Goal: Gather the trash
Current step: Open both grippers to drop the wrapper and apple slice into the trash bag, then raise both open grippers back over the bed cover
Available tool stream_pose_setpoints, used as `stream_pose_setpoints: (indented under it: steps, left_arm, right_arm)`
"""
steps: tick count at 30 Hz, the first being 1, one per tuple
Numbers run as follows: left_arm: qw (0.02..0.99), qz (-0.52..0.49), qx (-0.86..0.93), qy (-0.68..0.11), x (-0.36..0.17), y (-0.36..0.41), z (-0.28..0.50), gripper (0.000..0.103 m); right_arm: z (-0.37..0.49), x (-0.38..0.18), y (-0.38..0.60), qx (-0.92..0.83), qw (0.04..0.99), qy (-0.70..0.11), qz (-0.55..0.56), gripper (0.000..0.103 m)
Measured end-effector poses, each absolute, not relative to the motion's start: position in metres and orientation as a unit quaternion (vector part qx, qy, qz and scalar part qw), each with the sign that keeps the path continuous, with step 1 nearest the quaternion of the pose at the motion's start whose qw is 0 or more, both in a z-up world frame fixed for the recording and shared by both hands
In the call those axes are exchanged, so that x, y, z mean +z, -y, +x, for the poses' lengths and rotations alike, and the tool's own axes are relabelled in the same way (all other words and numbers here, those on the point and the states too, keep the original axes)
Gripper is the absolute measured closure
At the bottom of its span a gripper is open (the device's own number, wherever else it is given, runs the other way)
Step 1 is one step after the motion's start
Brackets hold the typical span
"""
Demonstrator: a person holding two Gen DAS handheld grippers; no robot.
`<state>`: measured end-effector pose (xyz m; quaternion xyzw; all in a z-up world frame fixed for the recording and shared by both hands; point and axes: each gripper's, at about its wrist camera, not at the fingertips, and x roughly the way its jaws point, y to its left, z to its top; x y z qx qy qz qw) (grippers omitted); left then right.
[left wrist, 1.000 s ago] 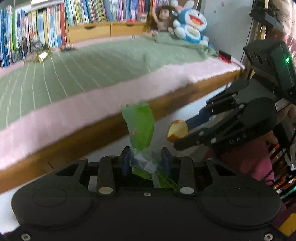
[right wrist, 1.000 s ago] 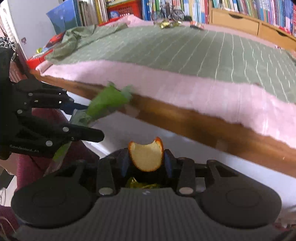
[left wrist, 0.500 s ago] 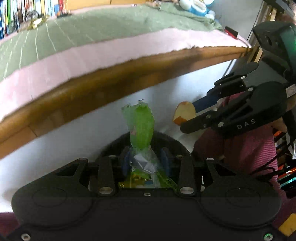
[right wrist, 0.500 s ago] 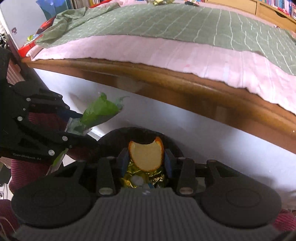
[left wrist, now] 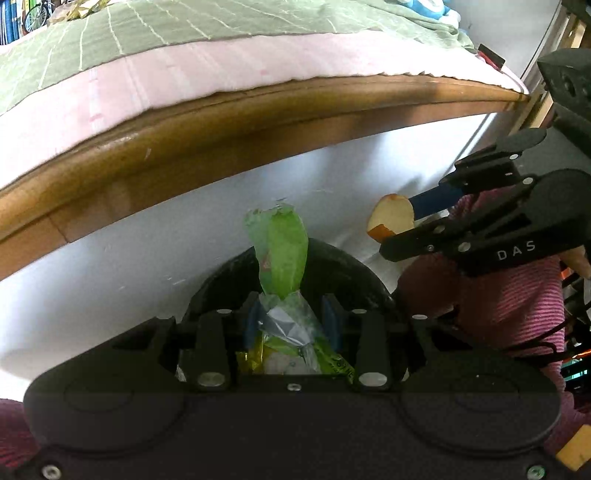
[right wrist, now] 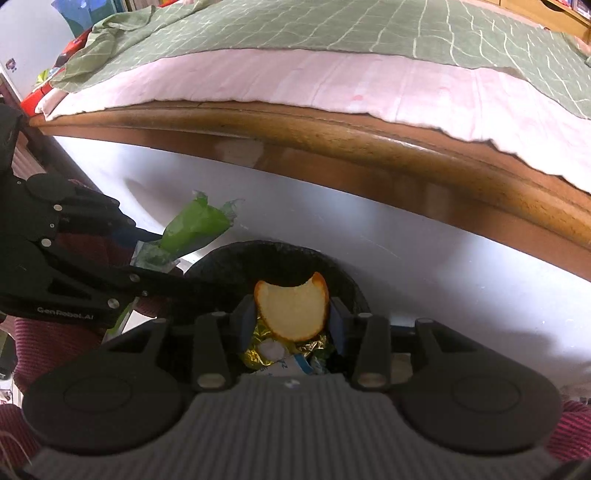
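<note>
My left gripper is shut on a crumpled green plastic wrapper that sticks up past the pads. It hangs over the black trash bin. My right gripper is shut on a piece of orange peel, also over the bin. Gold foil and white scraps lie inside the bin below the peel. In the right wrist view the left gripper comes in from the left with the wrapper. The peel shows at the right of the left wrist view.
A bed with a wooden frame, a pink sheet and a green checked blanket stands just behind the bin. A white panel runs below the frame. A magenta striped sleeve is at the right.
Both grippers have sunk and tipped downward in front of the bed. The black bin and its trash have come into view beneath them. Wrapper and peel stay gripped.
</note>
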<state>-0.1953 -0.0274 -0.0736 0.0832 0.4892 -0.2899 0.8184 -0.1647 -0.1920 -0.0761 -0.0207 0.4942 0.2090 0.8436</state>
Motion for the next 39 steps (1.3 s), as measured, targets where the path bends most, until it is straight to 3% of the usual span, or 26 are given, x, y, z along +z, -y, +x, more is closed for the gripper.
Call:
stream_pose_setpoints:
  steps: [3, 7, 10, 26, 32, 39]
  left_arm:
    - [0.819, 0.082, -0.288, -0.49, -0.074, 0.027, -0.196, 0.069]
    - [0.825, 0.086, -0.284, -0.482, -0.072, 0.028, -0.198, 0.04]
    - [0.828, 0.092, -0.284, -0.475, -0.069, 0.027, -0.201, 0.028]
    - [0.834, 0.091, -0.274, -0.47, -0.058, 0.024, -0.201, 0.025]
    - [0.86, 0.081, -0.285, -0.415, -0.009, 0.004, -0.212, 0.018]
    - [0.899, 0.08, -0.28, -0.327, 0.054, -0.009, -0.198, 0.013]
  right_arm:
    - [-0.166, -0.077, 0.192, 0.209, 0.843, -0.495, -0.02, 0.052]
    - [-0.165, -0.077, 0.195, 0.207, 0.844, -0.495, -0.016, 0.041]
    - [-0.163, -0.076, 0.198, 0.206, 0.844, -0.495, -0.007, 0.036]
    - [-0.164, -0.063, 0.202, 0.214, 0.85, -0.482, 0.002, 0.028]
    - [-0.169, -0.022, 0.215, 0.247, 0.863, -0.441, 0.016, 0.027]
    - [-0.166, 0.04, 0.231, 0.262, 0.905, -0.335, 0.018, 0.021]
